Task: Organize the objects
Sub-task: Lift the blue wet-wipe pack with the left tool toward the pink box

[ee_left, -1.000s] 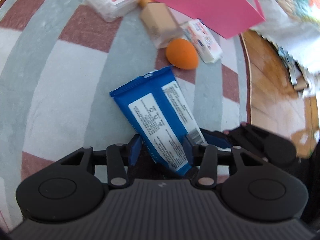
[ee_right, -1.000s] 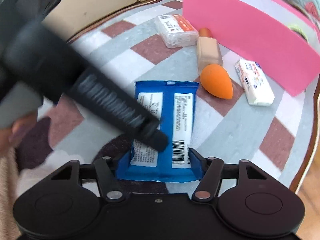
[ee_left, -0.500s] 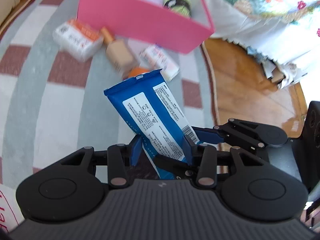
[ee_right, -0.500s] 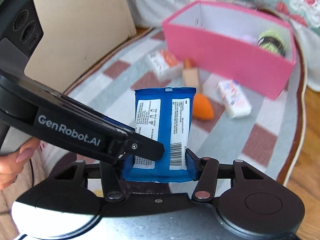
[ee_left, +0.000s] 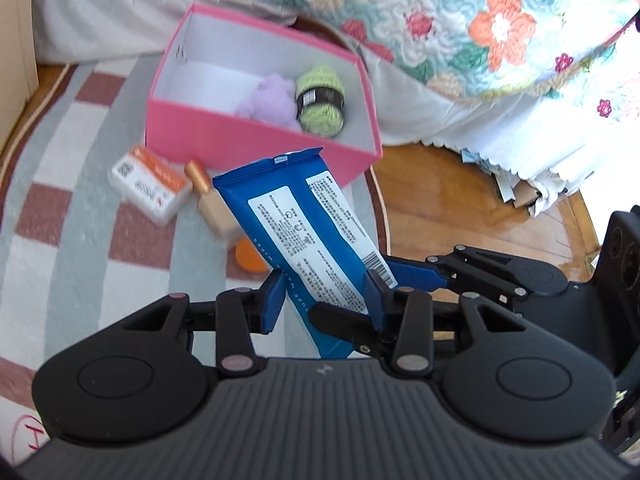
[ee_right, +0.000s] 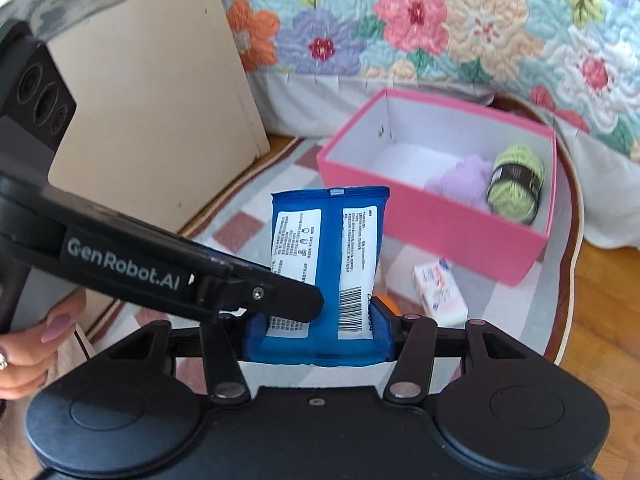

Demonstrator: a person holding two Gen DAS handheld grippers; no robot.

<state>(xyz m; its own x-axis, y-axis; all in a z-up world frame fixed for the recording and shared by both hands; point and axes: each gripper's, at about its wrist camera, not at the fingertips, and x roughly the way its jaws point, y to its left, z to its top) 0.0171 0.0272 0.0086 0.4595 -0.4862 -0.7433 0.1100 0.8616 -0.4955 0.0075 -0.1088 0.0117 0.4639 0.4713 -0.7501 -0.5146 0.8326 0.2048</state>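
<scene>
A blue wipes pack (ee_left: pixel 304 232) with white labels hangs in the air, off the checked rug (ee_left: pixel 80 240). My left gripper (ee_left: pixel 324 298) is shut on its lower part, blue pads against both sides. From the right, the right gripper's fingers (ee_left: pixel 416 270) clamp the same end. In the right wrist view the pack (ee_right: pixel 328 248) stands upright between the pads of my right gripper (ee_right: pixel 316 336), which is shut on it, and the left gripper's finger (ee_right: pixel 280 300) crosses its label. Beyond stands an open pink box (ee_left: pixel 248 136) holding green yarn (ee_left: pixel 320 100) and a purple puff (ee_left: pixel 268 100).
On the rug before the box lie a white and orange packet (ee_left: pixel 150 184), a beige bottle (ee_left: pixel 212 208), an orange sponge (ee_left: pixel 248 258) and a small white pack (ee_right: pixel 440 288). A floral-quilted bed (ee_left: pixel 480 20) rises behind. A beige board (ee_right: pixel 152 128) leans left; wooden floor (ee_left: pixel 460 208) lies right.
Both grippers have risen together with the blue pack, lifting it off the rug. The views have tipped up, so the inside of the pink box and the bed now show.
</scene>
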